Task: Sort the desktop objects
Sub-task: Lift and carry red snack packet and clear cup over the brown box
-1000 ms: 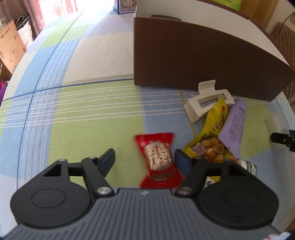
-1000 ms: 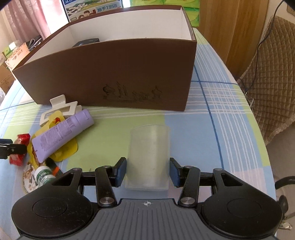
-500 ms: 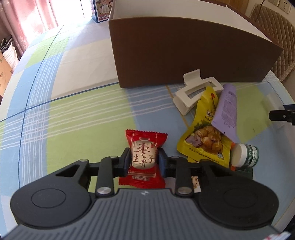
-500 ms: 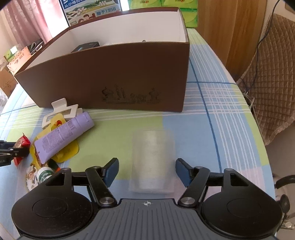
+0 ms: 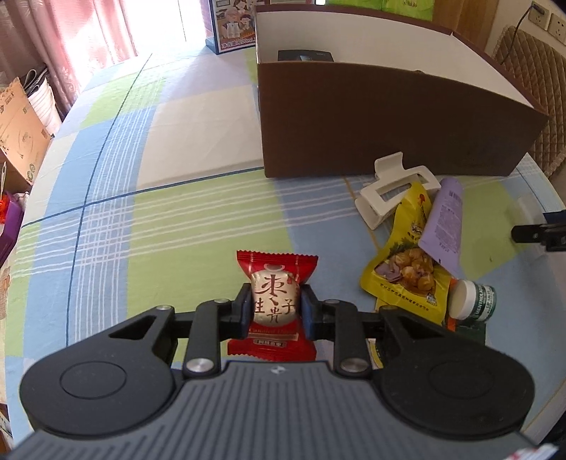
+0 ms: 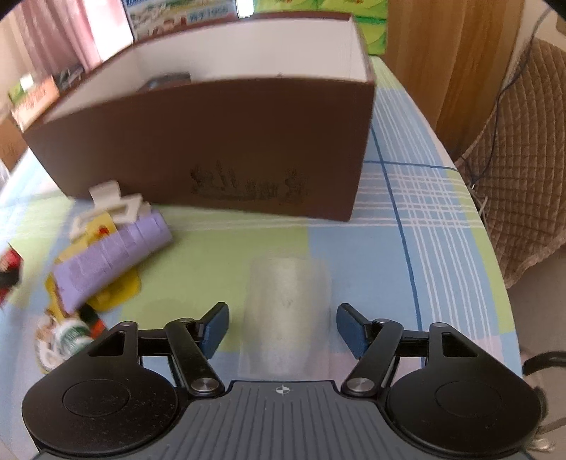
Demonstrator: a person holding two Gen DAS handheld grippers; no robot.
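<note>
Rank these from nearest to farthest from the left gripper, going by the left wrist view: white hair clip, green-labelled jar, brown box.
1. Green-labelled jar, just to the right of the left gripper.
2. White hair clip, farther ahead on the right.
3. Brown box, at the back, behind the clip.

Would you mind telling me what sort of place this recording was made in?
Most likely a room in a home: a table under a checked tablecloth, pink curtains at a bright window, and a quilted chair beside it.
</note>
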